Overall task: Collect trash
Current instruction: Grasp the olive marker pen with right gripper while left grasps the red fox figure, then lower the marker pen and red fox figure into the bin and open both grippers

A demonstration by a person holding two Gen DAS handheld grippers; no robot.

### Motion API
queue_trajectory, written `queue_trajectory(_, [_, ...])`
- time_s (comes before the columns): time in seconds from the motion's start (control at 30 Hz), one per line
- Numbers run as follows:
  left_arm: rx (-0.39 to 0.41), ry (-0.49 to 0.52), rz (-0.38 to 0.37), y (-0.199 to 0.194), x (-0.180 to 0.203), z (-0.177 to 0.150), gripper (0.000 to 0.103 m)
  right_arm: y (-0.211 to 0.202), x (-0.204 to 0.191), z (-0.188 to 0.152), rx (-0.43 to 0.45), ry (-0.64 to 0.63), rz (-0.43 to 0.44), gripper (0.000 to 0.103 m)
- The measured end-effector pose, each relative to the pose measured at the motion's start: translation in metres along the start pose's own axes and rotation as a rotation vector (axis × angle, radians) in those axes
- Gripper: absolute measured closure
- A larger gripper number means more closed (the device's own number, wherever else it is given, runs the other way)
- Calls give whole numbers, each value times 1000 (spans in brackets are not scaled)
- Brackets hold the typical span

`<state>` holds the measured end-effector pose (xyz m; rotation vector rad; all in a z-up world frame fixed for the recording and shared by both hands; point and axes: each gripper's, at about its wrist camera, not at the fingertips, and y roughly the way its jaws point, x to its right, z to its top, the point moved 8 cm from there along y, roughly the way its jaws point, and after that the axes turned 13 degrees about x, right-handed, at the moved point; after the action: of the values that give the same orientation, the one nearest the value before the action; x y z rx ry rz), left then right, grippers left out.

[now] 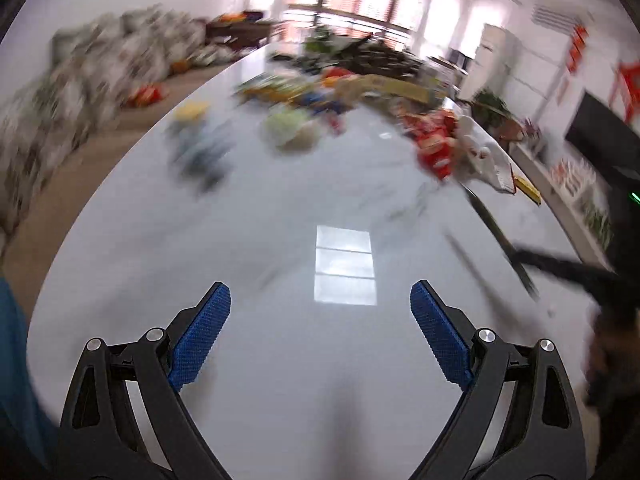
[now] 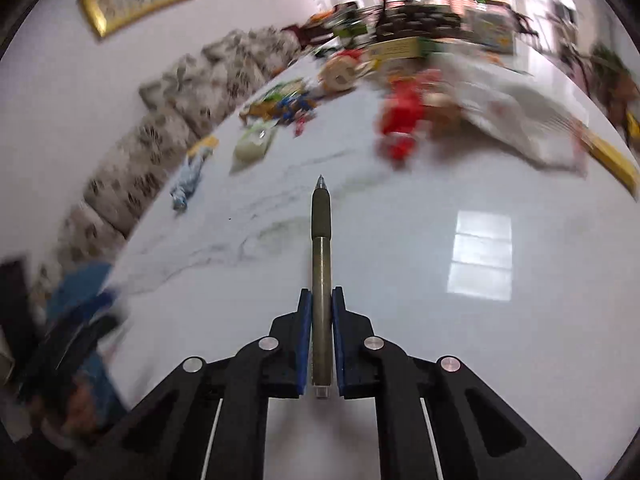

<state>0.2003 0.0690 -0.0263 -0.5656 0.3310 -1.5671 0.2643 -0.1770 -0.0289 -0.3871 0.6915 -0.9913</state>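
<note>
My right gripper (image 2: 320,300) is shut on a dark olive pen (image 2: 321,248), which points forward above the white marble table (image 2: 400,360). My left gripper (image 1: 320,300) is open and empty above the table (image 1: 280,208). Trash lies farther off, blurred: a red wrapper (image 2: 402,120) (image 1: 434,148), a pale green packet (image 2: 252,146) (image 1: 292,128), a light blue wrapper (image 2: 186,184) (image 1: 200,152), and a white plastic bag (image 2: 520,120) (image 1: 486,156). The right gripper and its pen show as a dark blurred shape at the right of the left wrist view (image 1: 568,272).
A pile of colourful packets and boxes (image 2: 380,52) covers the far end of the table. A patterned sofa (image 2: 160,140) runs along the left wall. A shelf with plants (image 1: 568,184) stands on the right. A person's hand with a blue sleeve (image 2: 76,320) shows at the lower left.
</note>
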Motion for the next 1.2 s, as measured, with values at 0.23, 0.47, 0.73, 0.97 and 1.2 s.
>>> queue_trajectory(0.23, [-49, 81, -38, 138, 123, 60, 14, -88, 74, -18, 106, 105, -77, 93])
queue_trajectory(0.47, [-158, 81, 91, 238, 142, 67, 14, -111, 110, -29, 137, 162, -84, 93])
queue_trajectory(0.73, [-96, 126, 60, 209, 125, 64, 59, -109, 85, -33, 148, 151, -20, 93])
queue_trajectory(0.97, [1, 200, 29, 37, 108, 5, 59, -104, 5, -56, 97, 72, 100, 93])
queue_trajectory(1.2, [-29, 167, 126, -95, 62, -92, 59, -116, -76, -113, 34, 13, 211, 93])
